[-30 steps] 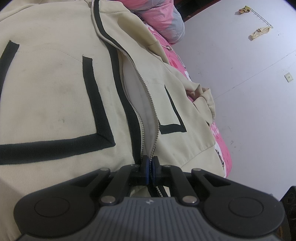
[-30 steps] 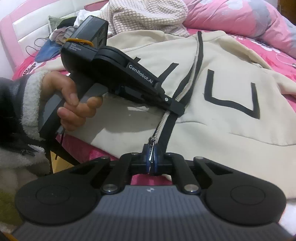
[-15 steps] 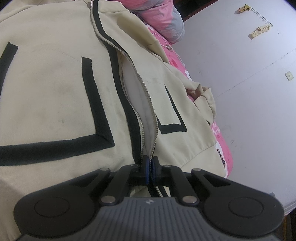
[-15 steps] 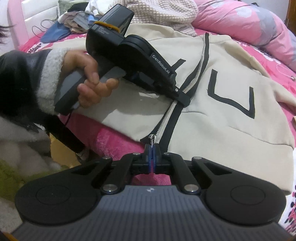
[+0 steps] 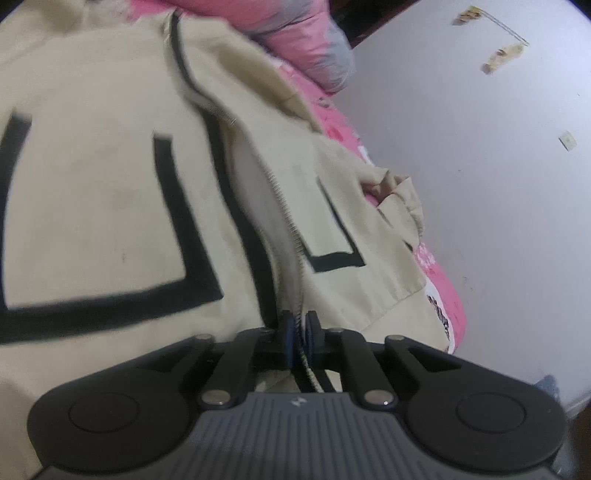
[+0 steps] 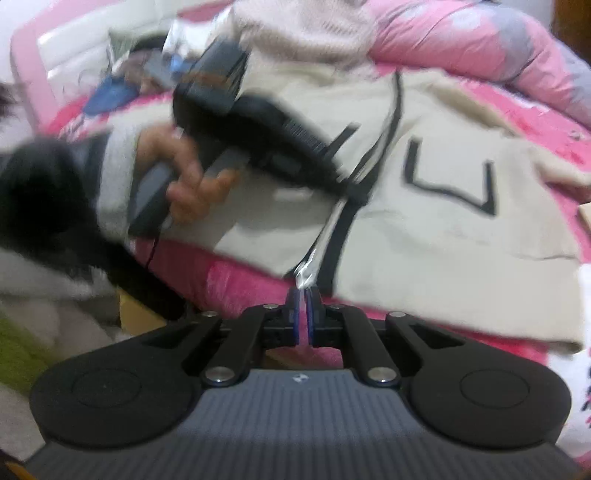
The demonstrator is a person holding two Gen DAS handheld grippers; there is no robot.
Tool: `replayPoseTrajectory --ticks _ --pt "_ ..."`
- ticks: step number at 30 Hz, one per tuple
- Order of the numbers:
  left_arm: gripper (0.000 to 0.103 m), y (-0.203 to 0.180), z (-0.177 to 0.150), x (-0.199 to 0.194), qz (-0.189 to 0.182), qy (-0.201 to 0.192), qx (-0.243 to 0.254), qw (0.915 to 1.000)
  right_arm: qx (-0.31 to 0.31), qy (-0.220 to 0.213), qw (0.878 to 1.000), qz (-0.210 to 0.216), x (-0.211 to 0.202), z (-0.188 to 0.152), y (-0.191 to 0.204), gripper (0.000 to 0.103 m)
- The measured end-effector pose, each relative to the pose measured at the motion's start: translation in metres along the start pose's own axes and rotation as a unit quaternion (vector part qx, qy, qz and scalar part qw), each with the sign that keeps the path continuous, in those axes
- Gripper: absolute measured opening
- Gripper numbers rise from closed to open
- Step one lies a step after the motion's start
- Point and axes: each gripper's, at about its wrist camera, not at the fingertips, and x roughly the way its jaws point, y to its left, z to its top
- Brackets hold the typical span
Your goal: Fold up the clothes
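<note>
A cream zip jacket (image 5: 110, 206) with black trim lies spread on a pink bed; it also shows in the right wrist view (image 6: 443, 229). Its zipper (image 5: 284, 221) is open along the lower part. My left gripper (image 5: 300, 325) is shut on the zipper edge near the jacket's hem. In the right wrist view the left gripper's body (image 6: 258, 133) shows, held by a hand above the jacket. My right gripper (image 6: 303, 295) is shut on the silver zipper pull (image 6: 306, 271) at the hem. Both views are motion-blurred.
A pink and grey quilt (image 6: 480, 44) lies at the back of the bed. A knitted beige garment (image 6: 306, 33) and a heap of clothes (image 6: 122, 81) lie behind the jacket. A pale wall (image 5: 480, 184) borders the bed. The bed's pink sheet (image 6: 240, 277) shows below the hem.
Both grippers have kept their hold on the zipper at the hem. The left gripper and hand have shifted across the jacket, and both views have swung and blurred.
</note>
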Motion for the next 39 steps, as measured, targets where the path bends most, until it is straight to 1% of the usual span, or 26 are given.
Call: replayPoseTrajectory --ticks 1,3,5,8,11,14,16,17,18,19,20,21,22,23,24,27,28,29,30,31,32,33,35,37,38,39 --pt "0.024 -0.005 0.001 -0.005 0.003 -0.007 0.015 0.9999 0.007 -0.015 1.0 0.0 -0.006 0.003 -0.006 0.004" --pt "0.031 -0.015 0.005 -0.018 0.004 -0.029 0.049 0.9984 0.015 -0.045 0.999 -0.012 -0.014 0.019 -0.024 0.007" --pt "0.032 -0.021 0.011 -0.026 -0.001 -0.044 0.069 0.9966 0.021 -0.074 0.997 -0.028 -0.017 0.041 -0.044 0.01" --pt "0.034 -0.03 0.022 -0.026 0.003 -0.059 0.102 0.993 0.041 -0.103 0.993 -0.039 -0.005 0.081 -0.076 0.011" --pt "0.034 -0.035 0.031 -0.01 0.015 -0.053 0.124 0.9908 0.044 -0.118 0.991 -0.037 0.026 0.126 -0.105 0.011" --pt "0.034 -0.033 0.037 0.005 0.024 -0.044 0.137 0.9893 0.061 -0.116 0.991 -0.031 0.067 0.166 -0.133 0.011" --pt "0.034 -0.03 0.041 0.014 0.015 -0.037 0.145 0.9886 0.064 -0.108 0.991 -0.037 0.098 0.19 -0.149 0.011" --pt "0.034 -0.026 0.041 0.018 0.014 -0.034 0.147 0.9884 0.057 -0.103 0.992 -0.048 0.113 0.201 -0.155 0.011" --pt "0.034 -0.022 0.041 0.022 0.012 -0.03 0.15 0.9882 0.032 -0.097 0.992 -0.068 0.127 0.209 -0.156 0.014" --pt "0.034 -0.019 0.041 0.026 0.01 -0.027 0.152 0.9879 0.002 -0.09 0.991 -0.095 0.143 0.219 -0.16 0.018" --pt "0.034 -0.015 0.042 0.029 0.008 -0.023 0.155 0.9877 -0.017 -0.083 0.99 -0.116 0.157 0.225 -0.163 0.027" --pt "0.03 -0.007 0.04 0.029 0.003 -0.021 0.152 0.9882 -0.033 -0.075 0.988 -0.132 0.169 0.231 -0.171 0.032" --pt "0.03 -0.003 0.04 0.029 -0.005 -0.023 0.144 0.9893 -0.04 -0.07 0.986 -0.145 0.177 0.234 -0.179 0.033" --pt "0.03 0.001 0.041 0.028 -0.015 -0.023 0.134 0.9906 -0.045 -0.065 0.985 -0.156 0.185 0.236 -0.188 0.039" --pt "0.03 0.004 0.041 0.029 -0.023 -0.023 0.127 0.9913 -0.048 -0.059 0.984 -0.159 0.191 0.237 -0.196 0.045" --pt "0.027 0.01 0.04 0.031 -0.035 -0.025 0.115 0.9924 -0.069 -0.034 0.984 -0.16 0.208 0.235 -0.214 0.051" --pt "0.026 0.01 0.039 0.031 -0.033 -0.026 0.115 0.9925 -0.076 -0.024 0.984 -0.16 0.214 0.234 -0.22 0.051" --pt "0.025 0.01 0.039 0.031 -0.031 -0.027 0.114 0.9926 -0.085 -0.011 0.984 -0.157 0.223 0.234 -0.225 0.048" --pt "0.022 0.011 0.038 0.031 -0.029 -0.027 0.114 0.9927 -0.092 0.008 0.983 -0.157 0.233 0.235 -0.23 0.043" --pt "0.02 0.01 0.037 0.031 -0.029 -0.028 0.115 0.9926 -0.097 0.03 0.981 -0.162 0.24 0.235 -0.237 0.035" --pt "0.02 0.009 0.036 0.031 -0.026 -0.028 0.116 0.9926 -0.101 0.041 0.979 -0.171 0.244 0.237 -0.244 0.022" --pt "0.018 0.008 0.037 0.032 -0.023 -0.027 0.117 0.9925 -0.093 0.04 0.979 -0.178 0.245 0.24 -0.254 0.02" --pt "0.016 0.008 0.037 0.033 -0.021 -0.026 0.116 0.9927 -0.043 0.026 0.981 -0.188 0.244 0.247 -0.282 0.022" --pt "0.014 0.01 0.037 0.031 -0.024 -0.026 0.11 0.9933 -0.012 0.06 0.974 -0.219 0.258 0.243 -0.306 0.024" --pt "0.014 0.011 0.037 0.031 -0.026 -0.026 0.108 0.9934 -0.001 0.073 0.97 -0.231 0.263 0.24 -0.315 0.032" --pt "0.014 0.012 0.036 0.03 -0.028 -0.026 0.106 0.9936 -0.002 0.073 0.97 -0.234 0.261 0.238 -0.317 0.034"
